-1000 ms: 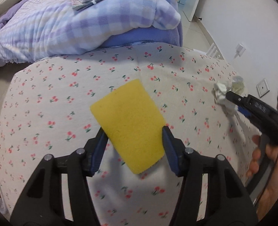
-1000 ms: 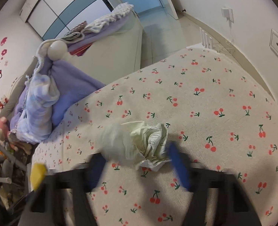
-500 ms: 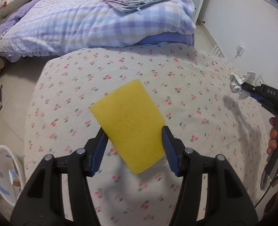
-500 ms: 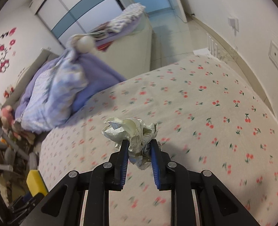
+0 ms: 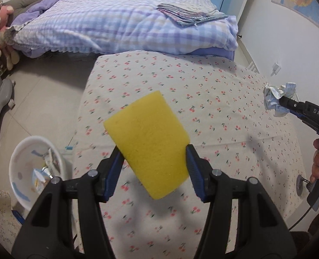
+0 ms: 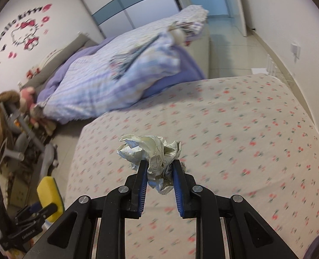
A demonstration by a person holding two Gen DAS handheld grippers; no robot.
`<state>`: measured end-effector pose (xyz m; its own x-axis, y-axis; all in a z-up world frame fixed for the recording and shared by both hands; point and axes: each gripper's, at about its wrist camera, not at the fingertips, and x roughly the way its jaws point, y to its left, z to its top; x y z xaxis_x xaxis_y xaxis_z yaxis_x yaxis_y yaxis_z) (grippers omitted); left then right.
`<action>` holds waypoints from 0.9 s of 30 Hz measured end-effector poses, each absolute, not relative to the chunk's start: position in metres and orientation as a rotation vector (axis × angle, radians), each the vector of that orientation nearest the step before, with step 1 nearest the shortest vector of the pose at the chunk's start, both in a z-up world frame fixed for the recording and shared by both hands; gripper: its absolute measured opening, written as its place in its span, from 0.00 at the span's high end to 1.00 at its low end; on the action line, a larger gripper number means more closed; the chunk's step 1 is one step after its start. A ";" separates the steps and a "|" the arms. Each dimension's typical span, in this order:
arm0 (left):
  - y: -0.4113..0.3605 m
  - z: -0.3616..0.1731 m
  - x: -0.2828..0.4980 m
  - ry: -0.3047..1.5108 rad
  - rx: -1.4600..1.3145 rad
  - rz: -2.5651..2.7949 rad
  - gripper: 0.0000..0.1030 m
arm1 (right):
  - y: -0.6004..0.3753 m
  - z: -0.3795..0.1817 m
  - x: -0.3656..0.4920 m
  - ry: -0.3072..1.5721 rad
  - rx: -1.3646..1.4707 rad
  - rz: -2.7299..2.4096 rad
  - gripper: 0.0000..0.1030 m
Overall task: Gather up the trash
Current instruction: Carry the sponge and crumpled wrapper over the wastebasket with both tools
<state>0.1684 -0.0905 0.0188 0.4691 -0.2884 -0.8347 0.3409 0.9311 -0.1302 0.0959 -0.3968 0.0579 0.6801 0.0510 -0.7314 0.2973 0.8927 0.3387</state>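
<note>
Left wrist view: left tongs [image 5: 152, 155] clenched on a yellow sponge [image 5: 147, 143], held in the air above the cherry-print bench [image 5: 213, 108]. White trash bin [image 5: 33, 169] on the floor at lower left, scraps inside. Right tongs [image 5: 283, 101] at far right, gripping a crumpled paper ball [image 5: 275, 97].

Right wrist view: right tongs [image 6: 159, 170] clamped on the crumpled paper ball [image 6: 153, 151], lifted off the cherry-print bench [image 6: 245, 129]. Yellow sponge [image 6: 49, 194] at lower left, in the left tongs [image 6: 40, 210].

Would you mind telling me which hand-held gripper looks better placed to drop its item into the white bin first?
Left, probably. The left hand-held gripper, holding the yellow sponge, is nearer the white bin; the right hand-held gripper holds crumpled paper farther right.
</note>
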 end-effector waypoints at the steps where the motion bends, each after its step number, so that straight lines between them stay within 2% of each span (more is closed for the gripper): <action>1: -0.083 0.019 0.166 1.014 0.047 -0.384 0.43 | -0.389 0.059 0.095 0.820 0.452 -0.133 0.77; 14: 0.012 0.013 0.144 1.004 -0.058 -0.341 0.43 | -0.272 0.056 0.090 0.870 0.339 0.055 0.77; 27: 0.121 -0.011 0.157 1.038 -0.168 -0.173 0.43 | -0.165 0.038 0.130 0.953 0.260 0.278 0.77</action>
